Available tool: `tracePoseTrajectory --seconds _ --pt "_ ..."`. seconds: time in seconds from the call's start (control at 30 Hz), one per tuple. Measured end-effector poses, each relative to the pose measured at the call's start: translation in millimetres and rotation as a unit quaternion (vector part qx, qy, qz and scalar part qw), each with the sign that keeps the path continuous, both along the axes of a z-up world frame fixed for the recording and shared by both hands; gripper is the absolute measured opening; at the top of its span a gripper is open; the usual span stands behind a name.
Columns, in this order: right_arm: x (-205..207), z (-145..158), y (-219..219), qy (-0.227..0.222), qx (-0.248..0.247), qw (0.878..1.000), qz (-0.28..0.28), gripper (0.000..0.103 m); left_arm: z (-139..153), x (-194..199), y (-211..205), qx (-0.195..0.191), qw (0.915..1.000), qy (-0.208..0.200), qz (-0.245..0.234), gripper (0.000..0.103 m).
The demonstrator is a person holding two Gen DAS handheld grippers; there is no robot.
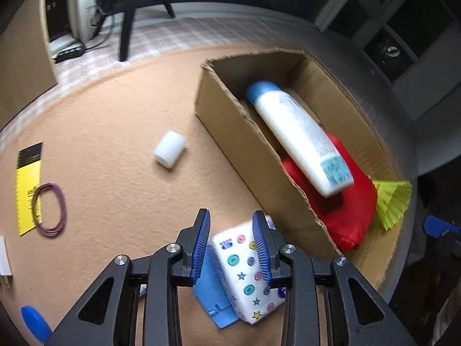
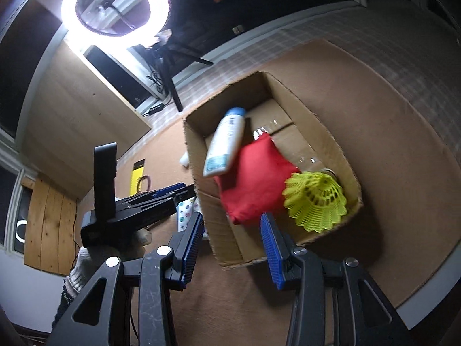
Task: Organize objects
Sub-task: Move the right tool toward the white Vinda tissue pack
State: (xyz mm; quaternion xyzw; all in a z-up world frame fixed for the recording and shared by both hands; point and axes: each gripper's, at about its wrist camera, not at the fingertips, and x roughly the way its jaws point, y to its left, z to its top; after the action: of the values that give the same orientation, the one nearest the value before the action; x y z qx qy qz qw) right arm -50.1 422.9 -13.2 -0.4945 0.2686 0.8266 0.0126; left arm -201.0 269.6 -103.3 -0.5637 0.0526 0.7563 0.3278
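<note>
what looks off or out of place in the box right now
The white bottle isn't lying flat: it rests tilted, base propped on the red pouch, inside the cardboard box, whose cut rim is ragged.

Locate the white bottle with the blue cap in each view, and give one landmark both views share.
Left wrist: the white plastic bottle with the blue cap lies upper right, inside the cardboard box.
Right wrist: the bottle sits centre, slightly left, in the box.
Shared landmark: the red cloth pouch under the bottle's base.
</note>
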Motion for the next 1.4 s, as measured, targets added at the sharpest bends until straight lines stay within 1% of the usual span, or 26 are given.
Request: tracePoseTrajectory --seconds 0.13,0.3,0.43,0.6,0.67,0.73,0.83,0.87,0.93,0.97,1.03,1.13,1.2,1.27,1.4 --pt "0 -4 -2 -0.005 -0.004 1.0 0.007 0.038 3 16 4 -0.011 0.9992 0.013 -0.036 0.032" --pt "-4 -7 -18 -0.008 -0.004 0.999 0.034 0.038 6 47 1 -0.03 0.9962 0.036 -0.074 0.032" --pt "-2 -13 -34 -0.013 -0.009 0.999 0.052 0.038 8 73 -10 -0.034 0.9949 0.044 -0.084 0.032" --pt "5 -20 -45 -0.015 -0.014 0.998 0.061 0.038 8 111 -26 -0.035 0.9932 0.045 -0.101 0.032" --pt "9 -21 -46 -0.014 -0.013 0.998 0.062 0.038 9 120 -32 -0.038 0.9924 0.046 -0.107 0.032" --pt "15 -22 -45 -0.014 -0.01 0.998 0.059 0.038 17 123 -38 -0.033 0.993 0.052 -0.101 0.032" --pt "24 -27 -40 -0.018 -0.015 0.999 0.049 0.038 32 111 -38 -0.004 0.9959 0.055 -0.072 0.031" --pt "26 -29 -38 -0.02 -0.017 0.999 0.045 0.038 34 105 -33 0.0 0.9963 0.056 -0.065 0.031" --pt "30 -31 -34 -0.023 -0.019 0.999 0.037 0.038 33 99 -21 -0.001 0.9961 0.058 -0.066 0.031" --pt "33 -32 -31 -0.024 -0.02 0.999 0.033 0.038 30 94 -14 -0.008 0.9964 0.056 -0.064 0.031" --pt "38 -32 -27 -0.024 -0.021 0.999 0.028 0.038 21 82 -3 -0.008 0.9967 0.043 -0.069 0.03" --pt "46 -30 -21 -0.021 -0.019 0.999 0.021 0.038 8 85 5 -0.016 0.9954 0.023 -0.092 0.028" --pt "49 -30 -18 -0.022 -0.017 0.999 0.016 0.038 4 91 6 -0.025 0.9938 0.02 -0.106 0.025" --pt "51 -31 -15 -0.024 -0.018 0.999 0.012 0.038 4 99 3 -0.024 0.9925 0.018 -0.118 0.025" --pt "50 -38 -19 -0.032 -0.024 0.999 0.022 0.038 6 117 -13 -0.032 0.9907 0.027 -0.13 0.025"
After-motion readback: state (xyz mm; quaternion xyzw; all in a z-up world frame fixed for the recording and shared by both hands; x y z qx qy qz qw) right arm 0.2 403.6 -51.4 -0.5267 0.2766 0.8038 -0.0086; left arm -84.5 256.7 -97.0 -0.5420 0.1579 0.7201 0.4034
